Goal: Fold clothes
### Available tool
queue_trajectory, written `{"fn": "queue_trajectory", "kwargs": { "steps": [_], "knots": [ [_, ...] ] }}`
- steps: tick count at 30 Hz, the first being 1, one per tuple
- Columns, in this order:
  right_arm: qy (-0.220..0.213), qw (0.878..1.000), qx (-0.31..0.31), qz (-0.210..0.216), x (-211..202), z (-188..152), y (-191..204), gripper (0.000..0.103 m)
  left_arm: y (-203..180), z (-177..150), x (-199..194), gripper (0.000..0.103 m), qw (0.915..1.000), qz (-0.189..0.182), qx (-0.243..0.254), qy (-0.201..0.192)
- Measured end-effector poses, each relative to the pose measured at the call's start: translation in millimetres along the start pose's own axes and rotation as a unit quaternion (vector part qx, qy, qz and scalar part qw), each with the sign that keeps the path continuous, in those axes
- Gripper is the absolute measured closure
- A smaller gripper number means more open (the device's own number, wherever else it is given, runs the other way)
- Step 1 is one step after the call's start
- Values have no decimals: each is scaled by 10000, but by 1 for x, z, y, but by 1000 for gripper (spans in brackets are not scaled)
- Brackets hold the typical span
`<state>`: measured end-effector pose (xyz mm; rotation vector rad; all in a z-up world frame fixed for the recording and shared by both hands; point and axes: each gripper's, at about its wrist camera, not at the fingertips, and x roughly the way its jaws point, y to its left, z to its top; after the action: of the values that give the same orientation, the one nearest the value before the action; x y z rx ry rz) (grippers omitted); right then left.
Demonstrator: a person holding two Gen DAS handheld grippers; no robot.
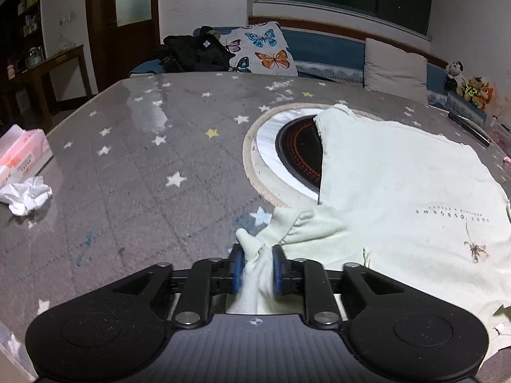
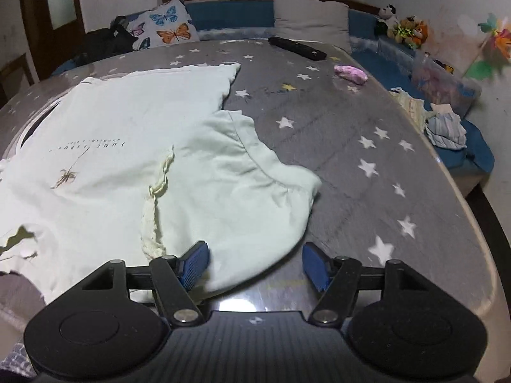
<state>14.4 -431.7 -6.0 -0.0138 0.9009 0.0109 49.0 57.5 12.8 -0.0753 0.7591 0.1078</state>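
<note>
Star-patterned bench (image 1: 134, 166) carries the T-shirt (image 1: 399, 191); left fingers (image 1: 257, 266) pinch probably its sleeve, right fingers (image 2: 255, 265) gape beside it; lift evenly.

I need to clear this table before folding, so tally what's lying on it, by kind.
Garments: 1, the pale T-shirt
Tissue packs: 1
Crumpled tissues: 1
Black remotes: 1
Pink cloth items: 1
Total: 5
</note>
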Motion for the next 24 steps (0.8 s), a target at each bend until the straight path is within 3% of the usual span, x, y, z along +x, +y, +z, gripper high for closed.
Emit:
{"fn": "queue_trajectory", "kwargs": {
  "steps": [5,11,16,24],
  "knots": [
    [-501,9986,-173,95,-8,26,2,38,-3,14,-9,69,9998,-58,62,-195],
    [-803,9958,-212,389,26,62,10,39,-25,36,1,69,9988,-212,358,-276],
    [-515,9975,-342,336,57,66,11,44,-43,53,20,69,9975,-230,626,-247],
    [-61,9987,-503,-40,39,52,-9,43,-64,90,70,70,9951,-324,923,-146]
  ]
}}
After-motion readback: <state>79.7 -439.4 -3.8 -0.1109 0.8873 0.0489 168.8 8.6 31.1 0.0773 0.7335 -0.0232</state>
